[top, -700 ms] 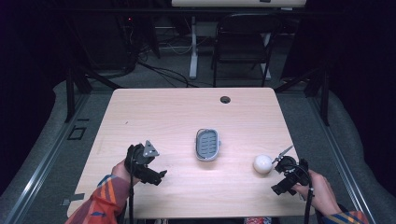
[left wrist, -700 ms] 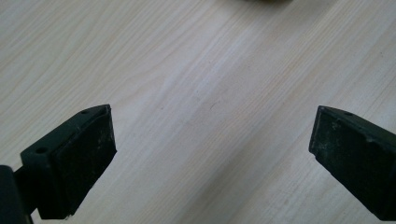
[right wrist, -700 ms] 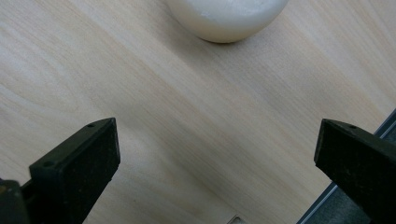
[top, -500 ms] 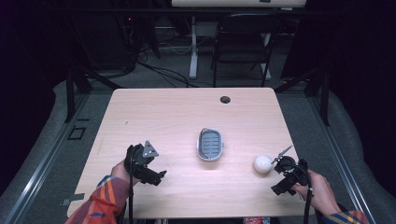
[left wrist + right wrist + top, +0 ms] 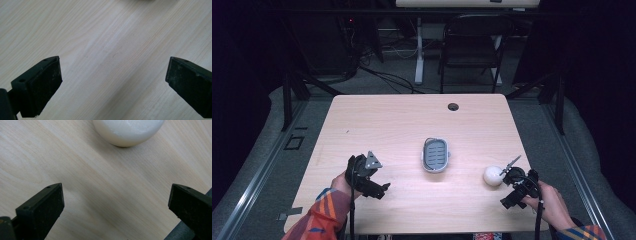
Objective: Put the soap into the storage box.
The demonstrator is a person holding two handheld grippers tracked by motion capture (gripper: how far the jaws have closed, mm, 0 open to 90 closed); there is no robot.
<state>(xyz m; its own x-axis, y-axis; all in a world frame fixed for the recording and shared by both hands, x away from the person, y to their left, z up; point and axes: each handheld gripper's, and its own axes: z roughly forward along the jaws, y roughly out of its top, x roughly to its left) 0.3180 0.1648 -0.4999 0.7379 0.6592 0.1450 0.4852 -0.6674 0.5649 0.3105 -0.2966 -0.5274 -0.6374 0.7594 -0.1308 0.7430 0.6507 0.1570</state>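
A white ball [image 5: 493, 175] rests on the wooden table [image 5: 402, 125] at the right front. My right gripper [image 5: 503, 176] sits just to its right, jaws open wide, nothing between them; in the right gripper view the ball [image 5: 128, 131] lies a short way ahead of the open jaws. A small grey oval tray [image 5: 435, 155] lies at the table's middle. My left gripper [image 5: 381, 176] hovers at the left front, open over bare wood; the left gripper view has its two pads [image 5: 47, 85] spread far apart with nothing in the gap.
A round dark cable hole [image 5: 453, 106] sits near the table's far edge. Beyond the table stand a folding chair [image 5: 472, 50] and a white desk leg [image 5: 418, 50] with cables on the floor.
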